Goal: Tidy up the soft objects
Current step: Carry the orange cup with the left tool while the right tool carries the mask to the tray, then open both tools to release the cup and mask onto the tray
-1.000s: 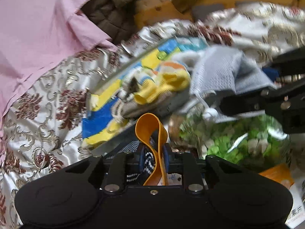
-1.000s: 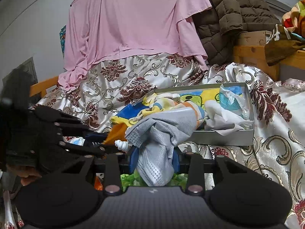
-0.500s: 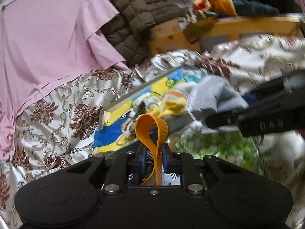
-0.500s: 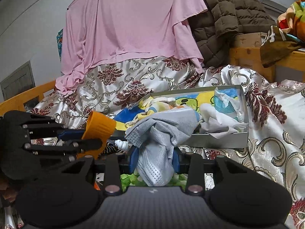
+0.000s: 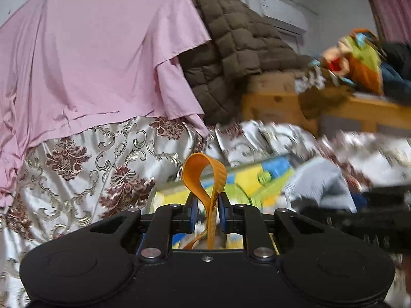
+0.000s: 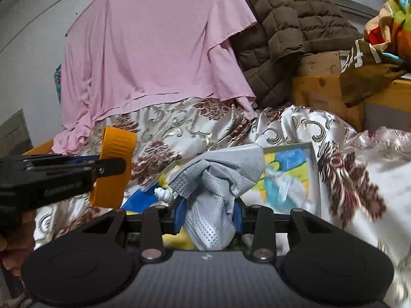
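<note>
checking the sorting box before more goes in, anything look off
The white toy figure at the near corner of the box is hard plastic among soft things. The right gripper holds a grey cloth.

Brown quilted jacket [image 6: 287, 25], wooden bedframe [image 6: 318, 89]

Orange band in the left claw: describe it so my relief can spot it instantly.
Start at the pink sheet draped over the patterned satin bedspread. Below its lower left edge, the left claw reaches in, shut on the orange band. It is a ribbed loop, the only solid orange strip, unlike the grey mesh cloth nearby.
</note>
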`<state>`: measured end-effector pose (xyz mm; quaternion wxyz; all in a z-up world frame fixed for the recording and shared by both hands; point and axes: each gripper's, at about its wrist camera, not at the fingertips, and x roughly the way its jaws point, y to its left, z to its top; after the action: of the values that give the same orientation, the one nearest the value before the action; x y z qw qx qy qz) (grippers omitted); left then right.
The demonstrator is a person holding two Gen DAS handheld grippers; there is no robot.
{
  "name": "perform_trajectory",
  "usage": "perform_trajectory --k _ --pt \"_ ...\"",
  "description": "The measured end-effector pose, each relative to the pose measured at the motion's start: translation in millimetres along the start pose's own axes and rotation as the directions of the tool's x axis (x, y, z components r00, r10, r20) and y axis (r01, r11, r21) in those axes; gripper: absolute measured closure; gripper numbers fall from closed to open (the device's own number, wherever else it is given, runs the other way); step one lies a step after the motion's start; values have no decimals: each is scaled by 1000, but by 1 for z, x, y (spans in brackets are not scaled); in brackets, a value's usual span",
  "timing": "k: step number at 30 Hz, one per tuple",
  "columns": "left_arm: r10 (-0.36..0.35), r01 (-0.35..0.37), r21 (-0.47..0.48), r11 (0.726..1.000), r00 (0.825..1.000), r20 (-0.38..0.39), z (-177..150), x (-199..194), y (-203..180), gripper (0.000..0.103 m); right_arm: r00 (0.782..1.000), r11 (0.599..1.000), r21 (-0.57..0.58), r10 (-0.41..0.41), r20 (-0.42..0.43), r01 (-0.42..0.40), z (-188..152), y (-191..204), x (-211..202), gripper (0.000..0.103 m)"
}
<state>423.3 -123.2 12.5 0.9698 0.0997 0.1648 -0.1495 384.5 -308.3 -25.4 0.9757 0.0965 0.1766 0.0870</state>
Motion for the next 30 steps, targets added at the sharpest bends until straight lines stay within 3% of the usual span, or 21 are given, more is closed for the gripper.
perform_trajectory --k 4,10,16,20,25,29,30 --pt "-20 18 -71 997 1000 -23 16 39 -1 85 1000 999 41 -9 -2 9 10 -13 24 61" --pt "-58 50 -96 994 995 -83 23 82 -4 85 998 995 99 -21 -51 26 9 -33 51 60" --pt "-75 53 -145 988 986 -148 17 106 -4 84 995 992 117 -35 -93 46 4 -40 64 58" --pt "-65 42 -118 992 978 -197 11 117 -10 83 993 990 132 -43 -110 57 2 -43 67 52" --pt "-41 24 -84 996 978 -205 4 117 -18 74 991 990 126 -40 -125 56 4 -43 65 49" --pt "-30 9 -104 995 979 -204 3 112 -14 65 992 991 129 -26 -122 41 7 -42 61 34" --pt "-23 1 -111 994 980 -200 4 109 -13 59 992 991 128 -26 -122 41 8 -42 60 31"
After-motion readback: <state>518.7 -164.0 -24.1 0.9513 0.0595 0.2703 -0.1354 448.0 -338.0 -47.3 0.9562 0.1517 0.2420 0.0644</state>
